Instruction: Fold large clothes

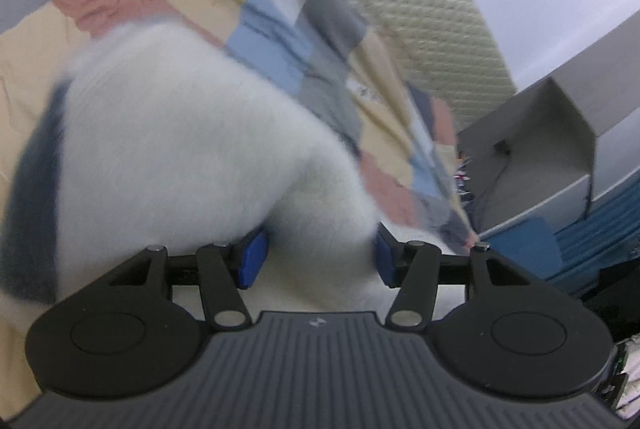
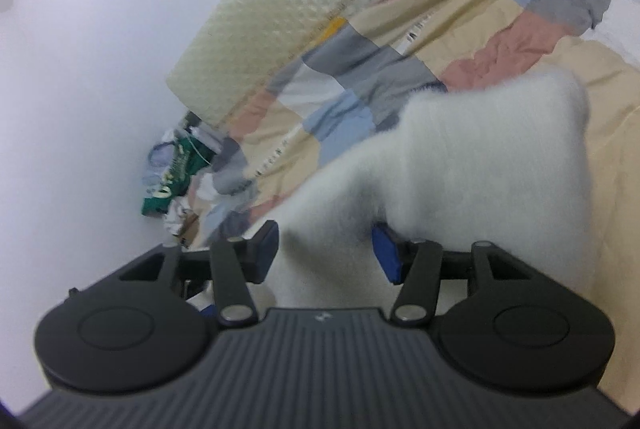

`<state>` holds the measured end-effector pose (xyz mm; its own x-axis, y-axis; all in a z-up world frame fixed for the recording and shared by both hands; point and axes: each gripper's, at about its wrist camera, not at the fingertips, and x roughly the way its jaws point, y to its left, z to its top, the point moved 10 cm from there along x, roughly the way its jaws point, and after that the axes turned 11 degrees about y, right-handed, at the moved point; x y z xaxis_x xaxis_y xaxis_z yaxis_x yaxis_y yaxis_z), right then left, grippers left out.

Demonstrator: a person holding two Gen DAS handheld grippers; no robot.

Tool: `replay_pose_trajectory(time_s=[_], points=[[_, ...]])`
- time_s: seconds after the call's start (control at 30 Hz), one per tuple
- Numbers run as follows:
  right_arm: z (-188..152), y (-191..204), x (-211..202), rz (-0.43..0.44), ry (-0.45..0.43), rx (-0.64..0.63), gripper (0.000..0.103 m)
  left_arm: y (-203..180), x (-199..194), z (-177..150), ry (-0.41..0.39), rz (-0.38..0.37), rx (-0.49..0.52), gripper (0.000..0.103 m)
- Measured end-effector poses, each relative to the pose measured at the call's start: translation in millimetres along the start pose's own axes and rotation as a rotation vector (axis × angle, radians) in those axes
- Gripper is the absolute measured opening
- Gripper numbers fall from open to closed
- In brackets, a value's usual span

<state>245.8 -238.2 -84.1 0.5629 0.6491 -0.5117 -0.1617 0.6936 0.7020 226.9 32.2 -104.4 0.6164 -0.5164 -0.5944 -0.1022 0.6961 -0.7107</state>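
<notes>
I had a bunch of the white fleece (image 1: 180, 149) between each pair of tongs, over the bed (image 2: 520, 41), I judged so as to carry it across for a fold. The left tongs (image 1: 316, 255) gaped with fleece between the pads; whether they pinched it I could not tell. The right tongs (image 2: 326, 253) likewise: fleece between, grip unclear. The fleece looked fluffy, thick and blurred, with a dark band along one edge in the left view.

White fleecy garment (image 1: 180, 149): bunched, blurred, fills centre-left of left wrist view w/ dark band along left edge; in right wrist view (image 2: 480, 157) centre-right, raised fold over patchwork bed cover.
</notes>
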Motion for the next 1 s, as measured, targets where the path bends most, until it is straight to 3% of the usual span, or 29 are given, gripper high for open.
replay_pose_trajectory(time_s=[0.27, 0.53, 0.77, 1.0], points=[[15.0, -55.4, 70.2, -0.060, 0.057, 0.030, 0.053, 37.2, 67.4, 30.2, 0.001, -0.008, -0.053, 0.061], [16.8, -67.8, 96.8, -0.119, 0.057, -0.072, 0.051, 34.2, 98.1, 33.0, -0.016, 0.103, 0.147, 0.061], [16.2, -61.2, 87.7, -0.130, 0.049, -0.093, 0.052, 28.2, 84.1, 29.8, -0.015, 0.102, 0.164, 0.061], [2.7, -46.0, 60.9, -0.223, 0.038, -0.194, 0.053, 24.8, 37.2, 9.2, -0.036, 0.266, 0.268, 0.062]])
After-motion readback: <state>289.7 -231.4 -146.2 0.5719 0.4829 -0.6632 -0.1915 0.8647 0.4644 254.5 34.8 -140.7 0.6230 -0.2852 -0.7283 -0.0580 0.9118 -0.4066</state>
